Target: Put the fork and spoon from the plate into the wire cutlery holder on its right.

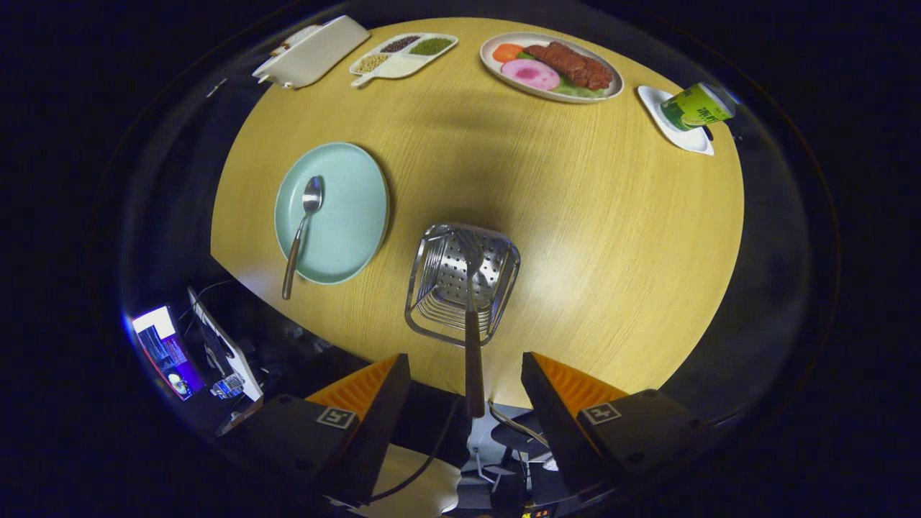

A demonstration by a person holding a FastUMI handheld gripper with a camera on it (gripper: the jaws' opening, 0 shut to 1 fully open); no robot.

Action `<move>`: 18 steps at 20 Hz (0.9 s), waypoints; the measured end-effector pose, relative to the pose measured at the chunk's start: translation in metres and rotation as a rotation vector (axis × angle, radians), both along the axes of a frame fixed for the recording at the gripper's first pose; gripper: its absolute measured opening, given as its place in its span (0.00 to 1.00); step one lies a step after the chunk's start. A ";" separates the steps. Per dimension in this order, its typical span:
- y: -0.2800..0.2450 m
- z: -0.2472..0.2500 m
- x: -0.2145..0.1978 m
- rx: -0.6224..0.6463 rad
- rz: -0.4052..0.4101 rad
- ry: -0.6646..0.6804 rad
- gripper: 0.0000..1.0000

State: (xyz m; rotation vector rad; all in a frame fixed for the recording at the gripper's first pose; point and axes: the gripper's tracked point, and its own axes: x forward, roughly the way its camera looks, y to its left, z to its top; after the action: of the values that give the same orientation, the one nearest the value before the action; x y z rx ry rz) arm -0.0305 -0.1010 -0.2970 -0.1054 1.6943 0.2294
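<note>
A light teal plate (349, 216) lies on the round wooden table, and a spoon (302, 226) with a brown handle rests on its left half, its handle end reaching over the near rim. Right of the plate stands the wire cutlery holder (423, 288), straight ahead of my fingers. A fork (473, 338) stands in it, tines down against the perforated bottom, with its brown handle rising toward me between my fingers. My gripper (466, 356) is open above the holder, and its fingers stand wide apart on either side of the handle without touching it.
At the far side of the table are a white rectangular dish (313, 50), a divided tray of beans (403, 56), an oval plate of food (550, 66) and a green can (696, 106) on a white saucer. A lit screen (162, 349) sits below the table's near-left edge.
</note>
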 end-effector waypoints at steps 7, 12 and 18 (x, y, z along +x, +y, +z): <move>0.011 0.077 0.043 -0.001 -0.004 -0.505 1.00; 0.064 0.132 0.043 0.077 -0.028 -0.796 1.00; 0.129 0.118 0.032 0.086 0.028 -0.911 1.00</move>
State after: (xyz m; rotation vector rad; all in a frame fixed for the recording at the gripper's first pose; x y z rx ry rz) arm 0.0011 0.0282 -0.1789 -0.1423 0.7770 0.2268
